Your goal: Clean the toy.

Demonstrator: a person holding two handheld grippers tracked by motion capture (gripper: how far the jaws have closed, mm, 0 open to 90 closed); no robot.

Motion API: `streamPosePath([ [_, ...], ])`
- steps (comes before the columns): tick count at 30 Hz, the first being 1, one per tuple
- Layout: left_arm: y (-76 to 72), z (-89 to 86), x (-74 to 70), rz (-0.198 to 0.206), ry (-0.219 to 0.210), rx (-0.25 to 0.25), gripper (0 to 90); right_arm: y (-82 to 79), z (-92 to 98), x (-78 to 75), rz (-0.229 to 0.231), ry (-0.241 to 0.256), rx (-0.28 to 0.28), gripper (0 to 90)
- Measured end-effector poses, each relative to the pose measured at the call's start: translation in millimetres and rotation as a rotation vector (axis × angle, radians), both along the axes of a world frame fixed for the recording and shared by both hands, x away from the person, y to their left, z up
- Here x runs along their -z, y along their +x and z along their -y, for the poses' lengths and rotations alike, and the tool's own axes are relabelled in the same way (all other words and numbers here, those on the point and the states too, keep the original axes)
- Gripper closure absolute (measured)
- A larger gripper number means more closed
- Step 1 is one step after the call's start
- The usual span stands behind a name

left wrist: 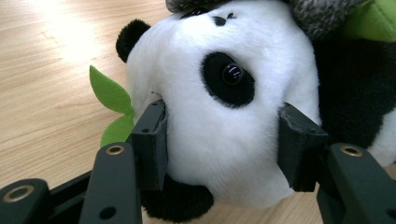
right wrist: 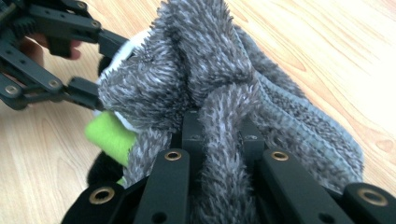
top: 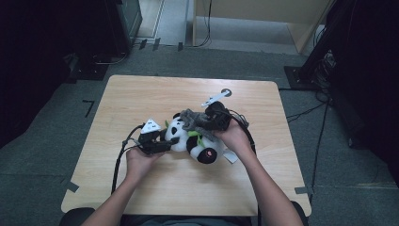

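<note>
Two claws — left [left wrist: 222,140] on panda [left wrist: 224,93], right [right wrist: 217,135] pinching hat [right wrist: 205,70].

My left gripper [left wrist: 222,144] has its jaws pressed against both sides of the panda [left wrist: 233,116] head, one eye facing me. Green leaves [left wrist: 112,105] stick out beside the left jaw. Grey fabric [left wrist: 317,14] sits at the head's top. The table [left wrist: 42,84] lies beneath.

A white tag [top: 230,156] lies on the wooden table [top: 141,99].
</note>
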State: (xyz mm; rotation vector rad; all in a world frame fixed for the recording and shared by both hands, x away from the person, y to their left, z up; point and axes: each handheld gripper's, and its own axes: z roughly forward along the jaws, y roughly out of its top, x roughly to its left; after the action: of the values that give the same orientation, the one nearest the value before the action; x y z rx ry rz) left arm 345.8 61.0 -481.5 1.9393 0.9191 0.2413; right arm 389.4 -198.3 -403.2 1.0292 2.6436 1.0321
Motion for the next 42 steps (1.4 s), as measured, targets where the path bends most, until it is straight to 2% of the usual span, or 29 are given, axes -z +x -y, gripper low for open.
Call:
streamPosePath([
  [6,-0.9,0.2,0.6,0.006,-0.010,-0.008,42.9,2.3,-15.8,-19.9,0.071,0.032,0.009,79.9],
  [10,-1.4,0.3,0.2,0.013,-0.004,-0.005,42.9,6.9,-27.7,-24.7,0.095,0.045,0.011,79.9],
  [14,-1.7,0.6,0.0,0.015,-0.002,-0.005,42.9,15.0,-48.0,-22.2,0.082,0.048,-0.001,79.9],
  [17,-2.0,0.5,-0.2,0.016,0.003,-0.005,42.9,20.3,-63.7,-12.6,0.064,0.022,-0.007,79.9],
  [18,-2.0,0.5,-0.1,0.016,0.004,-0.006,42.9,21.9,-69.7,-5.8,0.043,0.012,-0.012,79.8],
  [25,-2.4,1.2,-0.2,0.012,0.011,-0.006,43.2,19.0,-68.4,0.8,0.032,0.016,-0.025,79.7],
  [28,-2.5,1.1,-0.4,0.011,0.016,0.000,43.4,15.0,-62.5,2.6,0.025,0.037,-0.037,79.3],
  [37,-2.0,0.9,-0.2,0.010,0.017,0.005,43.6,1.6,-50.8,-0.1,0.039,0.026,-0.072,78.9],
  [42,-1.0,0.5,-0.3,0.005,0.015,0.007,44.4,-9.0,-30.0,0.9,0.025,0.025,-0.073,79.1],
])
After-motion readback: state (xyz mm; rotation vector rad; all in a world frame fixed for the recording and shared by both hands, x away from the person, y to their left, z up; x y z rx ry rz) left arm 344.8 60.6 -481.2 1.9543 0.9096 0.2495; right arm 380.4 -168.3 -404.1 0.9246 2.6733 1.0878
